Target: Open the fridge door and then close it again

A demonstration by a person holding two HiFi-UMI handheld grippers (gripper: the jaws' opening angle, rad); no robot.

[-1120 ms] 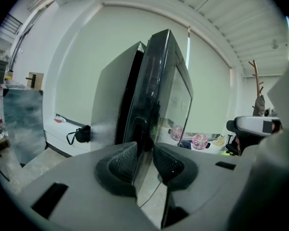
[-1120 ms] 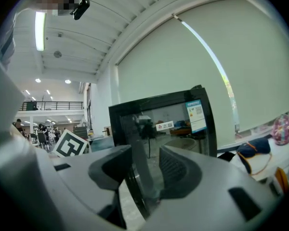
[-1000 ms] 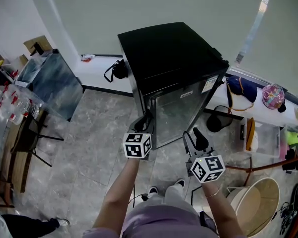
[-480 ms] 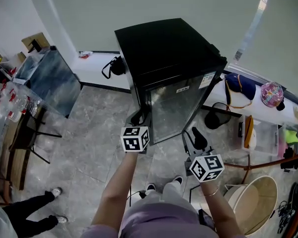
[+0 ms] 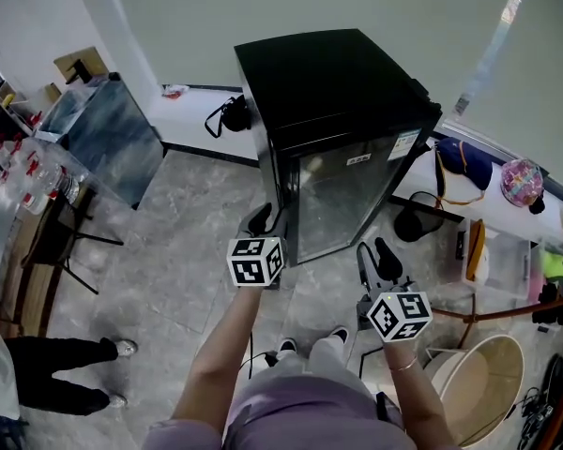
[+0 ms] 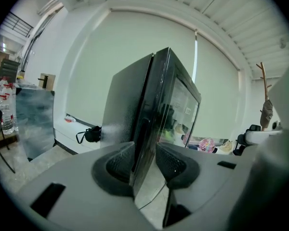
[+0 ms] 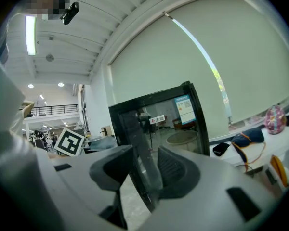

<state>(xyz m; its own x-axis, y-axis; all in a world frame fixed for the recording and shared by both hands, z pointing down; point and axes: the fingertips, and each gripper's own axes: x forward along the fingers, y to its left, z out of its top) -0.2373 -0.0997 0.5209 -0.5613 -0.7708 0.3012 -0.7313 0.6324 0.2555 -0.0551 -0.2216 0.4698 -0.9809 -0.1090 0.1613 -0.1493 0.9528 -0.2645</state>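
Near me, right hand-held gripper (image 5: 376, 259) waits, jaws apart, empty. The left hand-held gripper (image 5: 267, 221) is released; its jaws have just been opening, straddling the fridge door (image 5: 342, 200) edge, pads off it. Door looks shut. Next, I judge: back clear.

The left tool (image 5: 267, 221) just opened wide (empty); the right tool (image 5: 375, 258), apart, is narrowing.
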